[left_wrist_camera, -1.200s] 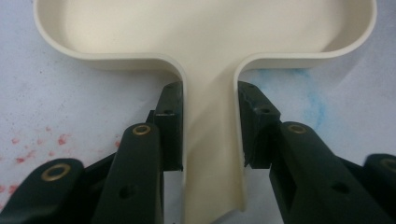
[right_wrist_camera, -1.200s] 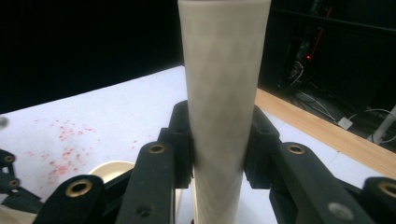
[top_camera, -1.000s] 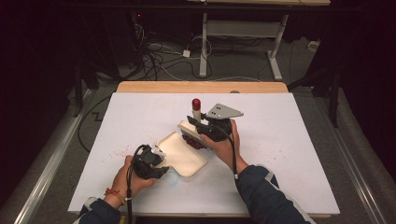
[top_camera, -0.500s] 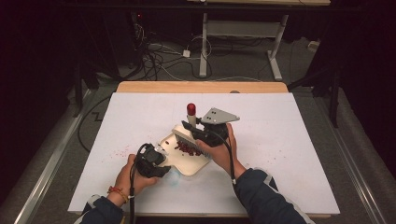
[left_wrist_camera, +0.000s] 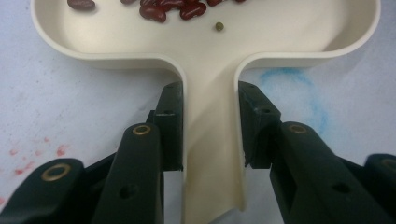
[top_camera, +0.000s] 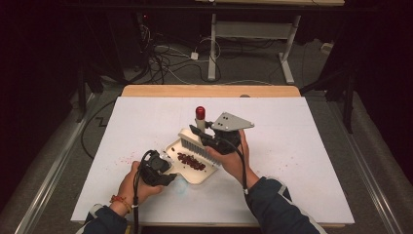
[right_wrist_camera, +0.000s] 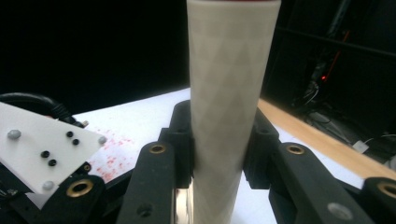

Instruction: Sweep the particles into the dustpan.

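A cream dustpan (top_camera: 207, 176) lies on the white table cover, and dark red beans (top_camera: 191, 161) lie in it. My left gripper (top_camera: 164, 168) is shut on the dustpan's handle (left_wrist_camera: 212, 154); in the left gripper view (left_wrist_camera: 210, 100) the jaws press on both sides of it. Beans (left_wrist_camera: 173, 9) and one small green pea (left_wrist_camera: 219, 26) rest on the pan floor. My right gripper (top_camera: 203, 135) is shut on a brush's cream handle (right_wrist_camera: 229, 93), which ends in a red tip (top_camera: 200, 112). The brush's pale bristles (top_camera: 191, 145) rest at the pan's far edge.
Red stains (top_camera: 127, 158) mark the white cover left of the pan, and a blue smear (left_wrist_camera: 289, 79) lies beside the handle. A wooden edge (top_camera: 209, 90) runs along the table's far side. Cables (top_camera: 165, 63) and a desk frame stand on the floor beyond.
The brush has tipped and swept towards the person into the pan's mouth. Red beans now lie in the pan, which looked bare a second ago. The left gripper stayed on the handle.
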A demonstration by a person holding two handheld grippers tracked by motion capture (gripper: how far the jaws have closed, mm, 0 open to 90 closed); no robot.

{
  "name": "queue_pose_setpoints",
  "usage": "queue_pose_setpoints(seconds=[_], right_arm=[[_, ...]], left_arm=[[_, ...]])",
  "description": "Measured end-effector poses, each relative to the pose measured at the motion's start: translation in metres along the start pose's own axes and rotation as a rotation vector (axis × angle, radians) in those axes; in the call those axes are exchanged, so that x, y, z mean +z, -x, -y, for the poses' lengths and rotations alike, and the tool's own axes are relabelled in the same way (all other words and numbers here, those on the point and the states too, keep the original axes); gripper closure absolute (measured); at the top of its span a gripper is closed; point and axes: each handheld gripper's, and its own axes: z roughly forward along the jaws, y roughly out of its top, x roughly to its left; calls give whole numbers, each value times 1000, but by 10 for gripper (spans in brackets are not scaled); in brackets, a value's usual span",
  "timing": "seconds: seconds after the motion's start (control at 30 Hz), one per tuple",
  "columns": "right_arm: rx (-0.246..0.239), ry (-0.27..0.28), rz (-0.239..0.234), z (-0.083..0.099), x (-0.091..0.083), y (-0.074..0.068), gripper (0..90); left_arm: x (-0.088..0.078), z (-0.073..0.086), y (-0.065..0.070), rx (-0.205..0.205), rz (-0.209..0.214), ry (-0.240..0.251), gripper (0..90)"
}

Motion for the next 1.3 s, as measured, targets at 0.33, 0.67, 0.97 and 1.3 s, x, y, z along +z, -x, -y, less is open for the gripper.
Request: queue_pose_setpoints(seconds=[0.33, 0.67, 0.97, 1.3], right_arm=[[-2, 8, 106, 4, -46, 25, 700], [-26, -79, 224, 28, -63, 37, 700], [-94, -123, 179, 33, -41, 0, 699], [-90, -89, 56, 25, -38, -47, 700]], left_arm=[[-7, 11, 1, 13, -6, -26, 640], [-8, 14, 7, 22, -9, -42, 640], [-6, 14, 9, 19, -13, -38, 639], [-6, 12, 10, 26, -16, -39, 639]])
